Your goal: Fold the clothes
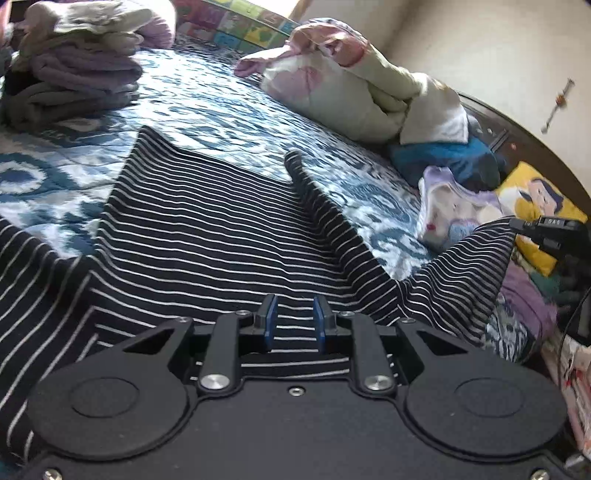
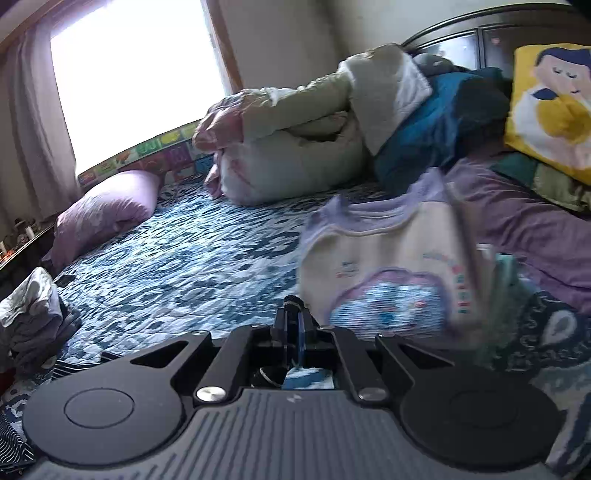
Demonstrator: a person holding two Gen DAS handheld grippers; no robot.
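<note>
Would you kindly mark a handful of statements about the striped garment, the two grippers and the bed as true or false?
1. The striped garment lies partly spread on the blue patterned quilt. True.
2. The left gripper is clamped shut on a white towel. False: its jaws stand apart over the striped cloth.
3. The right gripper holds a corner of the striped garment lifted off the bed. True, as the left wrist view shows.
4. The stack of folded clothes sits on the floor. False: it rests on the quilt.
5. A yellow cartoon pillow leans near the headboard. True.
</note>
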